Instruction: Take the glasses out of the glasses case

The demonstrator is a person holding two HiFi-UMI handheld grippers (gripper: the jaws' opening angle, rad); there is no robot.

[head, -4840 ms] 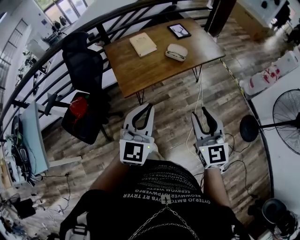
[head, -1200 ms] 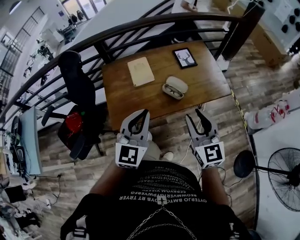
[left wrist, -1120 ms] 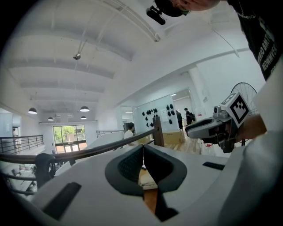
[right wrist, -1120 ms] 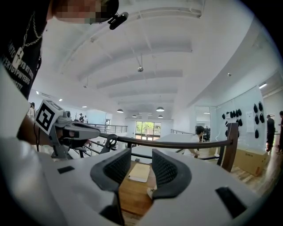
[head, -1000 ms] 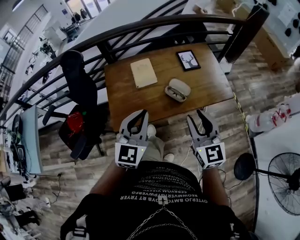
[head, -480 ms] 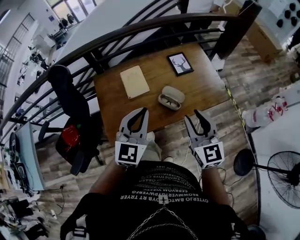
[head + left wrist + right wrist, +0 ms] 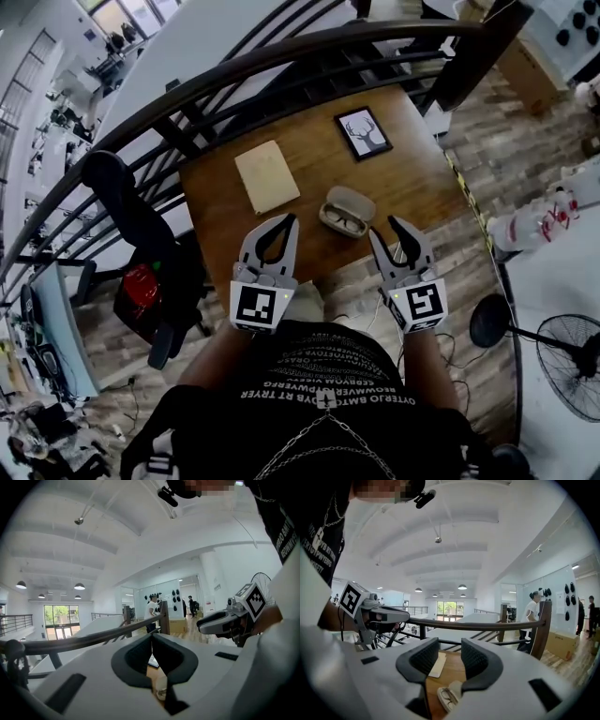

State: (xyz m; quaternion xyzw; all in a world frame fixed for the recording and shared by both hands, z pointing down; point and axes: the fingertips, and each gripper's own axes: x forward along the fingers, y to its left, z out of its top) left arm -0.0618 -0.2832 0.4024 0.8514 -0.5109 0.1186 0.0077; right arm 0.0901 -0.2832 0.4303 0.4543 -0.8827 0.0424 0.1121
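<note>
An open beige glasses case (image 7: 346, 210) lies near the front edge of the wooden table (image 7: 300, 217), with glasses visible inside it. Both grippers hover side by side over the table's near edge, short of the case. My left gripper (image 7: 292, 219) is to the case's left, its jaws closed together and holding nothing. My right gripper (image 7: 385, 229) is to the case's right with a narrow gap between its jaws. In the right gripper view the case (image 7: 449, 696) sits below and ahead of the right gripper (image 7: 450, 645). In the left gripper view the case (image 7: 161, 689) shows beneath the left gripper (image 7: 152, 637).
A tan notebook (image 7: 266, 176) and a framed deer picture (image 7: 364, 132) lie farther back on the table. A dark railing (image 7: 281, 56) runs behind it. A black office chair (image 7: 131, 234) stands at left, a floor fan (image 7: 567, 370) at right. People stand in the distance.
The table and case have come closer to me; both grippers now reach the table's front edge. Their jaws look unchanged.
</note>
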